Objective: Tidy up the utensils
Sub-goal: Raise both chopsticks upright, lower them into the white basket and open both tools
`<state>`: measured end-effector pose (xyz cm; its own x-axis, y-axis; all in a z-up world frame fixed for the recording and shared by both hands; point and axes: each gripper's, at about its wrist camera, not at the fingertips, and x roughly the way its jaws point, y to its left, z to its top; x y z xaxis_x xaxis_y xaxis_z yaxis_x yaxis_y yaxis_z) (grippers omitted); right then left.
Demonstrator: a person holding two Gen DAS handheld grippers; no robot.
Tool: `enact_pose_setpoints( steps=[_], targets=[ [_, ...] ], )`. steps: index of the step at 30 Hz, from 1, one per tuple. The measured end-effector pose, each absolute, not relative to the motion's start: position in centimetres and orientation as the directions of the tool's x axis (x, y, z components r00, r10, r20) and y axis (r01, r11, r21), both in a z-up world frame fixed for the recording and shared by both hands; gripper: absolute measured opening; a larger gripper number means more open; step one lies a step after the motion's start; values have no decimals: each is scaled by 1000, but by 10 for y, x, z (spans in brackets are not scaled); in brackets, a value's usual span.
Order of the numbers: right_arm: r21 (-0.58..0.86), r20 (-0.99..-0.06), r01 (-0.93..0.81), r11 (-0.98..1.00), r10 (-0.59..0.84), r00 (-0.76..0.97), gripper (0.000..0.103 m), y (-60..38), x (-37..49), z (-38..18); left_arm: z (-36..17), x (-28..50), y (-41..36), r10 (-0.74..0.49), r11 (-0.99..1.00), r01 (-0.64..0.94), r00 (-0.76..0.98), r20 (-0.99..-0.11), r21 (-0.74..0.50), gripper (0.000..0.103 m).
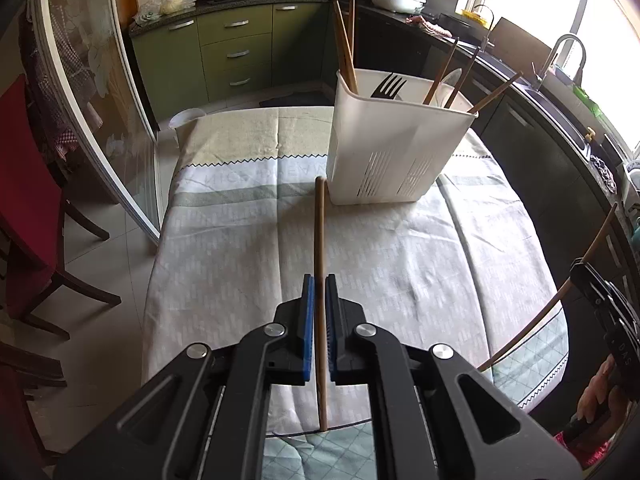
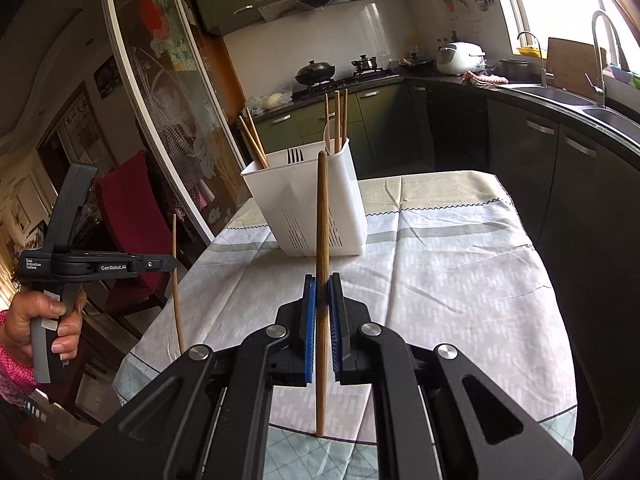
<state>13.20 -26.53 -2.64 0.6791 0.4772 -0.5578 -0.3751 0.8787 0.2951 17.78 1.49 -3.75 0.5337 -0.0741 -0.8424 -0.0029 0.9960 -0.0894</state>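
Note:
A white slotted utensil holder (image 1: 394, 148) stands on the table and also shows in the right wrist view (image 2: 316, 208). It holds several wooden chopsticks, a black fork (image 1: 386, 86) and a white spoon (image 2: 330, 136). My left gripper (image 1: 319, 280) is shut on a wooden chopstick (image 1: 319, 232) that points toward the holder's base. My right gripper (image 2: 322, 280) is shut on another wooden chopstick (image 2: 322, 208), held upright in front of the holder. Each gripper appears in the other's view, the right one (image 1: 576, 270) and the left one (image 2: 170, 264), both over the near table edge.
The table carries a pale patterned cloth (image 1: 248, 240). A red chair (image 1: 28, 216) and a glass sliding door (image 1: 96, 92) stand to the left. Green kitchen cabinets (image 1: 236, 56), a stove with pots and a sink counter (image 2: 560, 96) lie beyond the table.

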Motion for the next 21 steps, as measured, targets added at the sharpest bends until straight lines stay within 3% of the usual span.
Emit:
enact_pose_setpoints(
  steps=[9, 21],
  targets=[
    [294, -558, -372, 880, 475, 680, 7, -267, 129, -26, -30, 176, 16, -76, 996, 7, 531, -844, -85, 3],
    [295, -559, -377, 878, 479, 677, 7, -269, 129, -26, -126, 242, 28, 16, 998, -65, 301, -953, -4, 4]
  ],
)
